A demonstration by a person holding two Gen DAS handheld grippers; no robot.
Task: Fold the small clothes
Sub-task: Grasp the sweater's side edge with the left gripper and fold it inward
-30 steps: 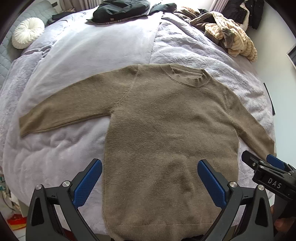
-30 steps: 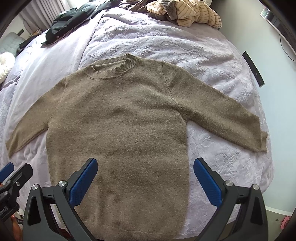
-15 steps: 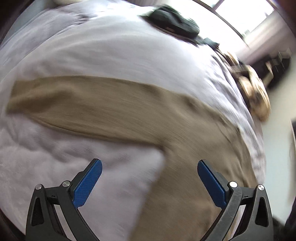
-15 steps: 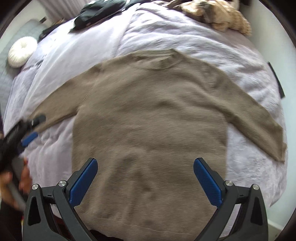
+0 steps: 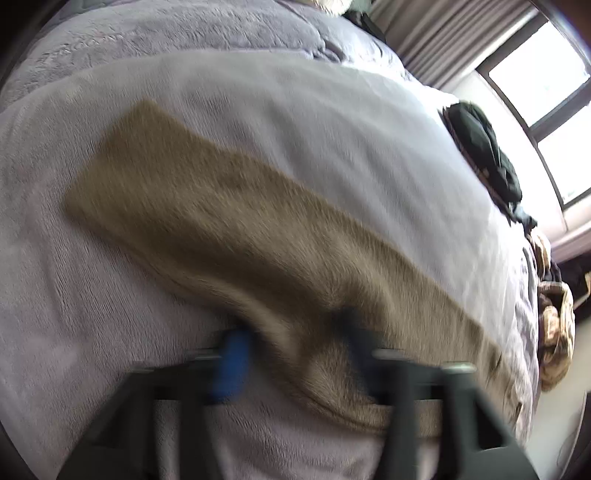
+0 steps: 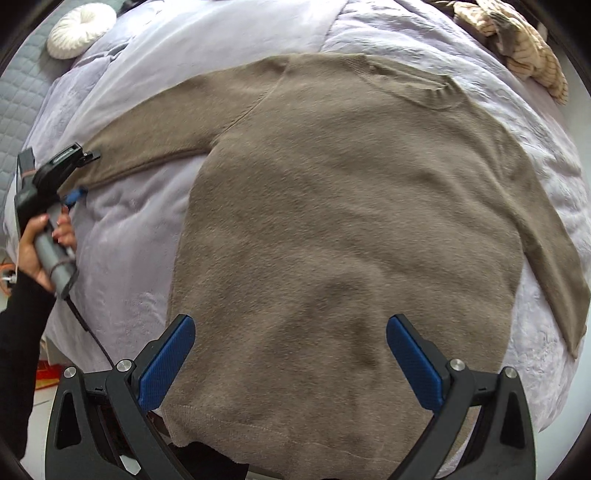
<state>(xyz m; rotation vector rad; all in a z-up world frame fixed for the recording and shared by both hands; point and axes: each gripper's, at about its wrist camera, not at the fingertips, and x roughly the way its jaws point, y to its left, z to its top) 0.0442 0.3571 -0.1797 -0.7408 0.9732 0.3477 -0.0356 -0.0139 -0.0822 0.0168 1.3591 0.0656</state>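
Tan sweater (image 6: 343, 229) spread flat on lilac bedspread (image 6: 140, 236), neck toward far side. Right gripper (image 6: 291, 363) over sweater hem, fingers wide apart, nothing btwn. Left gripper (image 5: 295, 354) at sweater's left sleeve (image 5: 207, 221), blurred; fingers straddling sleeve edge, can't tell if pinching.

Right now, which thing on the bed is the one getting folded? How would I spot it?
Look at the big bed with the pale lilac blanket. Spread flat across its middle, sleeves out to both sides, is the brown sweater. Unlike the crumpled tan striped clothes and the round white cushion at the far edge, it is plain, fuzzy and laid out smooth.
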